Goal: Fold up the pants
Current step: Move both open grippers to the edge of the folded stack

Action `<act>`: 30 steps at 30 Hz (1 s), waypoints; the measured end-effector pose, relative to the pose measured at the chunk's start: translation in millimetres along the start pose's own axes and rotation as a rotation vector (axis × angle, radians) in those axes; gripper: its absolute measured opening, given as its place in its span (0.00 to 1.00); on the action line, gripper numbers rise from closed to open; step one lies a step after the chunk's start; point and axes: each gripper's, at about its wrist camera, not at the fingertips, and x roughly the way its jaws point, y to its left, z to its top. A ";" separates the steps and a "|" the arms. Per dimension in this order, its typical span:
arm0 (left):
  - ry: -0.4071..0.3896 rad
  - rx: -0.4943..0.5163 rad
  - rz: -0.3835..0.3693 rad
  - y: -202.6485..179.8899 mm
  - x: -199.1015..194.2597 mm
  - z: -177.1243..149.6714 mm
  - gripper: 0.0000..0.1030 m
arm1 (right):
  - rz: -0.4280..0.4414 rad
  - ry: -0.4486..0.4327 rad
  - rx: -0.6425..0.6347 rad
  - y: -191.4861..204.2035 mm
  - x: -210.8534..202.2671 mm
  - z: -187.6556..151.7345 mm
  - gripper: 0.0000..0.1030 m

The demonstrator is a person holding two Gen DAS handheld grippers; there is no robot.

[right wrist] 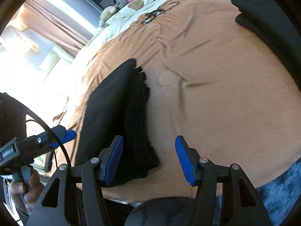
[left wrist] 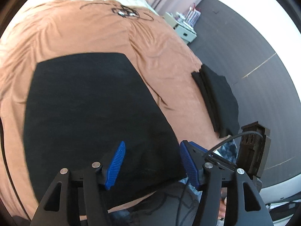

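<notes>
black pants folded flat on orange bedspread, left gripper and right gripper fingers apart, empty

The right gripper hangs over a bed covered with an orange-brown sheet, its blue ribbed pads standing apart with nothing between them. Folded black pants lie on the sheet, running from beneath the left pad away up the bed, a rougher, frayed-looking edge along their right side. At the lower left a hand grips the handle of the left gripper, whose blue finger points toward the pants. Another dark garment lies at the upper right edge. Soft toys and pale bedding sit at the far end, beside curtains.
</notes>
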 end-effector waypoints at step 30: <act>-0.082 -0.253 0.081 145.0 -72.5 -59.9 0.61 | -0.032 0.092 -0.074 29.3 26.1 -26.6 0.05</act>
